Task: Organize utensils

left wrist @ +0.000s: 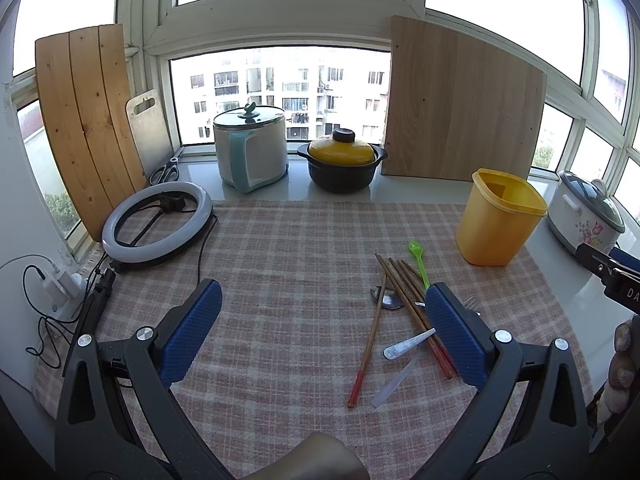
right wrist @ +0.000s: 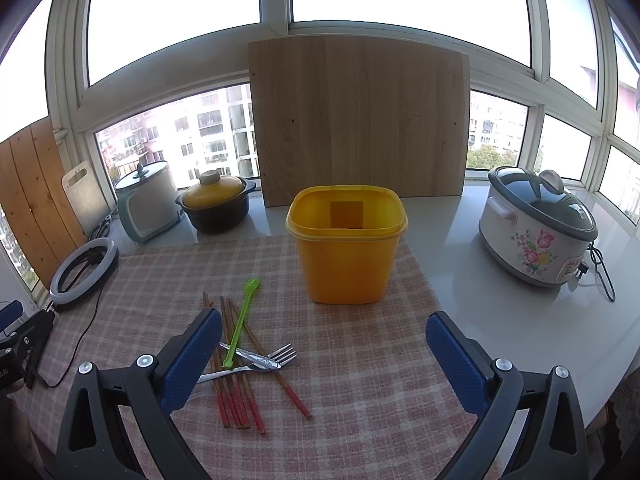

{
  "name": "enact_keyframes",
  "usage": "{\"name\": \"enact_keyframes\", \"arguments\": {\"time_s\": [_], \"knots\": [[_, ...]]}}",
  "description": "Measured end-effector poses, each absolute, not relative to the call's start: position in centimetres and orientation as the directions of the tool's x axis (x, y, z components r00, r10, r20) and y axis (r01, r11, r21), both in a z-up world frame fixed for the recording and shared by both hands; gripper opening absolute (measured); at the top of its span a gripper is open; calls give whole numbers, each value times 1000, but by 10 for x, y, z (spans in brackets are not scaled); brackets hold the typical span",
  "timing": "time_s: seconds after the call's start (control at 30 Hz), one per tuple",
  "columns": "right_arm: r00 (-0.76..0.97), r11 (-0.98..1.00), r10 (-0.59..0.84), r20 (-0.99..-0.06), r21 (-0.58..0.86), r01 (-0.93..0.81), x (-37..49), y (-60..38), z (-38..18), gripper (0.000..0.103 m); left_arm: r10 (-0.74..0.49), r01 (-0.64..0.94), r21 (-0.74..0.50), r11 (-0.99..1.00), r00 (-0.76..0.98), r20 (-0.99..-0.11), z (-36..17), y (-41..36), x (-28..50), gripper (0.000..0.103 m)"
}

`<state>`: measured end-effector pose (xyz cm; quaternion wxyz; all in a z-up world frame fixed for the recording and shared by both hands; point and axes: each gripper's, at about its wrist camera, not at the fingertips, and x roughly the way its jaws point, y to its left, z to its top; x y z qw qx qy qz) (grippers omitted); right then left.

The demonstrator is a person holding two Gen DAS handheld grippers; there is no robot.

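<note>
Hovering wide open and empty, the left hand-held gripper (left wrist: 323, 334) and right hand-held gripper (right wrist: 324, 354) hang over the checked cloth (right wrist: 360, 392) on the worktop. Between them lies a loose heap: thin wooden chopsticks (right wrist: 236, 384), stiff and light but prone to roll; a slick metal fork (right wrist: 276, 356) and spoon (left wrist: 386, 300); a bendy green plastic spoon (right wrist: 242, 320). Mid-shaft looks the likeliest hold. Behind stands the yellow tub (right wrist: 346, 248), upright, apparently empty.

1. A home kitchen counter set by a window.
2. A rice cooker (right wrist: 538, 226), a lidded casserole pot (left wrist: 342, 164) and cutting boards (left wrist: 460, 100) line the sill.
3. Apartment blocks (left wrist: 280, 88) show outside.
</note>
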<state>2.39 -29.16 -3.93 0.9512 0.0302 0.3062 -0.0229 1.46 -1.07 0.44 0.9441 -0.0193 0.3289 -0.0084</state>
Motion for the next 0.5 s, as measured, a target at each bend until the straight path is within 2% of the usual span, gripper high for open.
{"name": "enact_keyframes", "arguments": {"time_s": [0.5], "knots": [[801,1000,7,-598,11,-1,50,-294,-49,103,-22,0,-34,999,765,-644,-12,5,40,103]]}}
